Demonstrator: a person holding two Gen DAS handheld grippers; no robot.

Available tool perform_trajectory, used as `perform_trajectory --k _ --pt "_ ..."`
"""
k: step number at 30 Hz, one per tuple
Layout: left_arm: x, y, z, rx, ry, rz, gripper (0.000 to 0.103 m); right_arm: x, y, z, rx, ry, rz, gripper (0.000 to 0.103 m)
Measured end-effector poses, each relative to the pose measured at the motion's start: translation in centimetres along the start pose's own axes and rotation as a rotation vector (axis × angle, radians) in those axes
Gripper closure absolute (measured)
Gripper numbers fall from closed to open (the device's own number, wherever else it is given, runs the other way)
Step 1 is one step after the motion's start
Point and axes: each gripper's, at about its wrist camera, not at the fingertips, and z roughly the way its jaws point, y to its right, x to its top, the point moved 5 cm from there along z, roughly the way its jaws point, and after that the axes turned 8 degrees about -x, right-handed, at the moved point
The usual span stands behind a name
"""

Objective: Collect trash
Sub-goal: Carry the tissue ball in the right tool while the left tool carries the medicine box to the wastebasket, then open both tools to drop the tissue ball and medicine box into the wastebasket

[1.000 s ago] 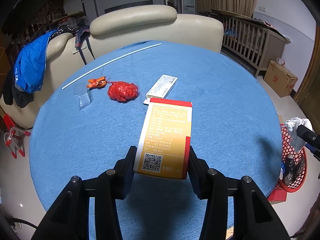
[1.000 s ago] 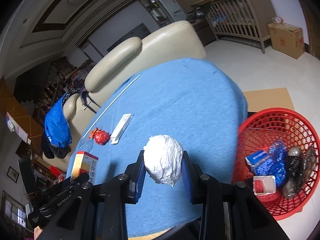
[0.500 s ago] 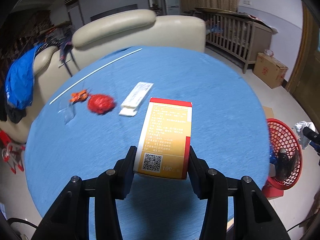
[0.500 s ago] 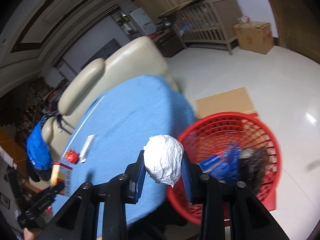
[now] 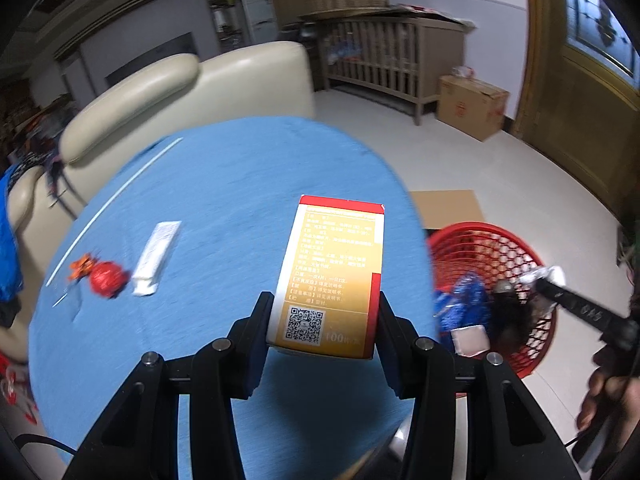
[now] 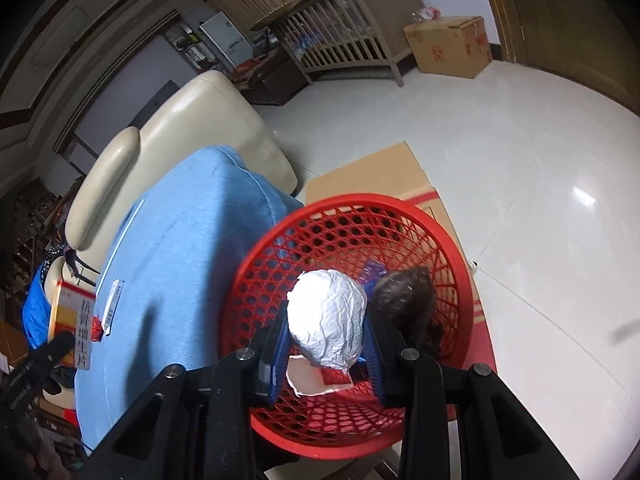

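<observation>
Our right gripper (image 6: 326,344), clamping the crumpled paper ball (image 6: 327,318), has swung over the red basket (image 6: 280,236); release is near. Our left gripper (image 5: 324,320) grips the orange box (image 5: 332,276), basket at three o'clock.

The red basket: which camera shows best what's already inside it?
The right wrist view. It looks down into the red basket, though the white paper ball held in the right tongs covers part of the contents. The left wrist view shows the basket only from the side, past the table edge.
</observation>
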Motion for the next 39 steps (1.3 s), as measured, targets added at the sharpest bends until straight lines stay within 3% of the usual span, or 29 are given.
perform_trajectory --k 8,9,10,12,26,39 --pt "2.0 4.3 1.4 -0.064 -0.014 0.053 0.053 -1.8 0.5 1.8 0.005 -0.098 -0.008 0.065" --pt "2.3 5.0 1.5 -0.071 -0.015 0.064 0.053 -2.1 0.7 2.2 -0.001 -0.118 -0.009 0.060" --pt "2.4 5.3 1.5 -0.074 -0.015 0.068 0.053 -2.2 0.9 2.3 0.002 -0.126 0.001 0.040" --pt "2.8 6.1 1.8 -0.085 -0.018 0.081 0.053 -2.2 1.6 2.0 0.009 -0.112 0.041 0.032" --pt "3.0 12.0 5.6 -0.160 -0.096 0.162 0.053 1.7 4.6 -3.3 0.032 0.074 0.165 0.032" --pt "3.0 14.8 7.6 -0.181 -0.136 0.199 0.053 2.7 5.7 -4.9 0.050 0.117 0.204 0.032"
